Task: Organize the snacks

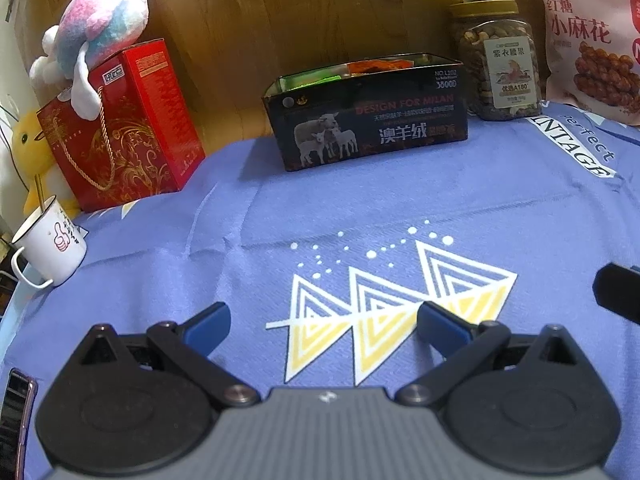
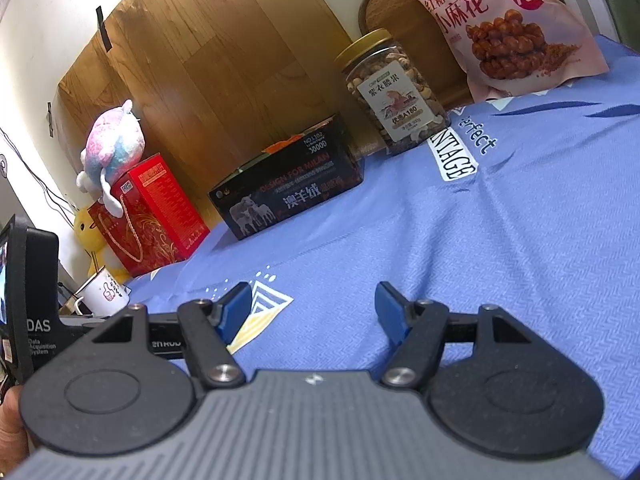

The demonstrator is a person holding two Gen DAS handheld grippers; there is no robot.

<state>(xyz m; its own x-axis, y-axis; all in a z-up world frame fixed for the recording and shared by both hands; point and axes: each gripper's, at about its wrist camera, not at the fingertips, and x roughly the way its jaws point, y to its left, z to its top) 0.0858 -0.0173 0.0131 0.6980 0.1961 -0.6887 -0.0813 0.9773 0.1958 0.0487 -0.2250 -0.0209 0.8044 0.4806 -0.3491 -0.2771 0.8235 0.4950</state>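
A black open-top box (image 1: 368, 116) printed with sheep stands at the back of the blue cloth, with green and orange snack packets showing above its rim. To its right stand a clear nut jar (image 1: 500, 64) with a gold lid and a pink snack bag (image 1: 592, 40). My left gripper (image 1: 324, 326) hovers open over the cloth's triangle print, well short of the box, holding nothing. In the right wrist view the box (image 2: 288, 188), the jar (image 2: 394, 92) and the bag (image 2: 512, 28) lie far ahead. My right gripper (image 2: 314, 312) is open and holds nothing.
A red gift box (image 1: 124, 128) with a plush toy (image 1: 100, 28) on top stands at the back left, beside a yellow plush (image 1: 30, 148) and a white enamel mug (image 1: 50, 246). A wooden board (image 1: 280, 20) backs the scene. The left device's body (image 2: 32, 304) shows at the right view's left edge.
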